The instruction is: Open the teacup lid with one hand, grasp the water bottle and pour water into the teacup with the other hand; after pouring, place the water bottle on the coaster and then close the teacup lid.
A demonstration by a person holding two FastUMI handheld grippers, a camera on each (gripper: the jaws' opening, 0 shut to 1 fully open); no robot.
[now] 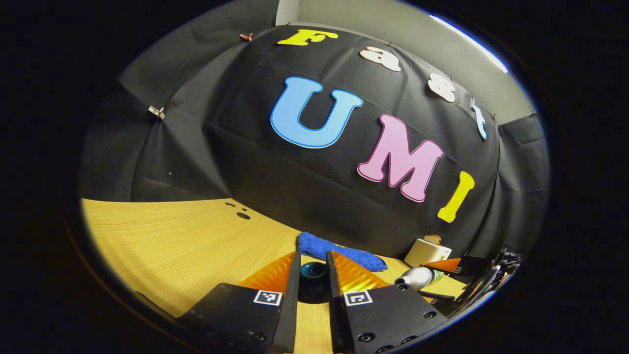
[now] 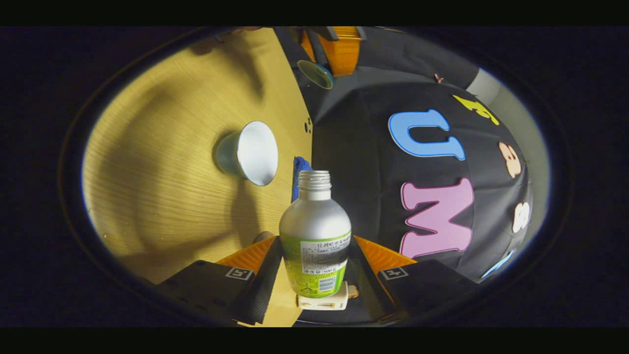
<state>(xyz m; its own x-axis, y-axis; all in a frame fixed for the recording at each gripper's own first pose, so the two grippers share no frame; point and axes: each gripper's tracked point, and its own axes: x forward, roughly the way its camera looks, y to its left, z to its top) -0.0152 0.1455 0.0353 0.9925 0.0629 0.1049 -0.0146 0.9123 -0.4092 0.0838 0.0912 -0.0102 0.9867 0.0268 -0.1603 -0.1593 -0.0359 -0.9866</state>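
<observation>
Right gripper view: the right claw [image 2: 314, 275] is clamped on the water bottle [image 2: 315, 236], uncapped and tipped sideways toward the open teacup [image 2: 248, 152] on the wooden bench [image 2: 162, 196]. Left gripper view: the left claw [image 1: 313, 275] grips the dark teacup lid [image 1: 313, 273], held off the bench near a blue towel [image 1: 339, 250].

Left gripper view: lid [image 1: 313, 275] between the jaws at 6 o'clock, above the table [image 1: 186, 246]; folded towel [image 1: 339, 251] just behind it by the wall, box [image 1: 426, 251] at 4 o'clock, tilted bottle [image 1: 420, 278] before the box. Right gripper view: bottle [image 2: 314, 236] between the jaws, open teacup [image 2: 248, 153] on the table at 10 o'clock from it, well apart.
</observation>
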